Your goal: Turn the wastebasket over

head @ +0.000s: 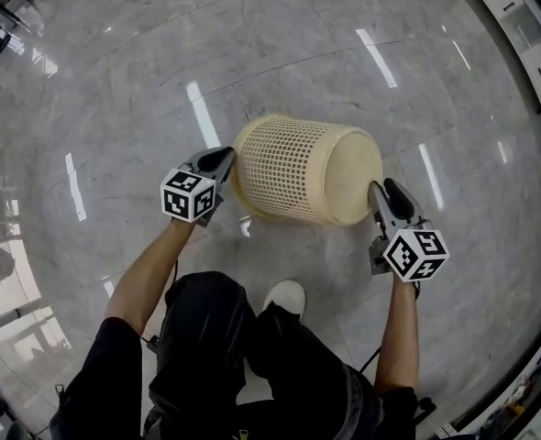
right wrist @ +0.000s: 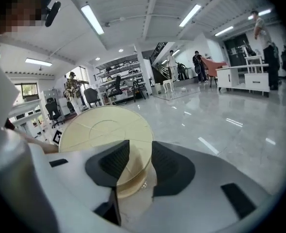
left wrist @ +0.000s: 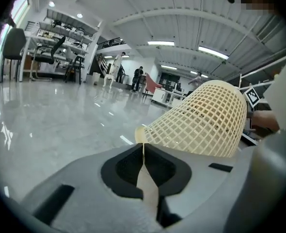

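Left gripper [head: 225, 159] pinches the wastebasket [head: 298, 177] rim tight. Right gripper [head: 385, 191] straddles the base edge, jaws slightly apart. Open floor [head: 252, 53] beyond both.

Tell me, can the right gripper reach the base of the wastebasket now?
Likely yes: the wastebasket lies on its side, and its base edge sits between the parted jaws of the right gripper; nothing blocks it.

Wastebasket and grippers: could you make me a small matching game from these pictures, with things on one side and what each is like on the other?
1 left gripper
2 right gripper
3 wastebasket
4 shoe

a tipped on its side
b white, lowest in the head view
c shut on the thin rim
d jaws apart, straddling the solid base's edge

Pairs: 1-c, 2-d, 3-a, 4-b
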`<state>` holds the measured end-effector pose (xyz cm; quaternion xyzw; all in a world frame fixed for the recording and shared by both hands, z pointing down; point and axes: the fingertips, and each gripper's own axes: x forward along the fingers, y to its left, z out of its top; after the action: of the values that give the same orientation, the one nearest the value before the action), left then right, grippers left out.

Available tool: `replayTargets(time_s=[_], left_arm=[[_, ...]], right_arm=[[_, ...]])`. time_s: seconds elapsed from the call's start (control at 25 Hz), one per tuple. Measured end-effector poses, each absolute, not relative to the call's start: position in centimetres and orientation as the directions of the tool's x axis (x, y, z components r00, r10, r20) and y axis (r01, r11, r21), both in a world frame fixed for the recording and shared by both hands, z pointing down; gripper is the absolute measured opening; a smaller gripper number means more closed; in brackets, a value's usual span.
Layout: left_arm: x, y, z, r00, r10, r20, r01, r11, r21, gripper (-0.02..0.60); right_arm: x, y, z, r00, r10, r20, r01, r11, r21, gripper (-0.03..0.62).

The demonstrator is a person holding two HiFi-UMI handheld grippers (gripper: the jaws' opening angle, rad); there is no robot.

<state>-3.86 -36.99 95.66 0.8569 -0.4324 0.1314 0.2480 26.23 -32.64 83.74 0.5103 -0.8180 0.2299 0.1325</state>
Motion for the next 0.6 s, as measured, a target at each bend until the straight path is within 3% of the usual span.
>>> replayTargets(time_s=[0.12, 0.48, 0.6], left_arm=[[-5.1, -37.5, 93.2, 0.579, -0.698, 0.421, -0.814, -0.523, 0.251, 0.015], [-4.1, -37.1, 88.7, 0.558, -0.713, 0.425, -0.826, -0.528, 0.199, 0.014], [-2.4, -36.6, 87.6, 0.555, -0.71, 0.432, -0.828, -0.522, 0.205, 0.012]], right_arm=[[25.6, -32.3, 84.5, -0.431, -0.772, 0.468, -0.902, 0.378, -0.209, 0.123], [27.7, -30.9, 87.3, -0.369, -0.713, 0.597, -0.925, 0.343, -0.161, 0.123], [29.6, -30.1, 85.3, -0.328, -0.753, 0.57, -0.943, 0.293, -0.156, 0.123]])
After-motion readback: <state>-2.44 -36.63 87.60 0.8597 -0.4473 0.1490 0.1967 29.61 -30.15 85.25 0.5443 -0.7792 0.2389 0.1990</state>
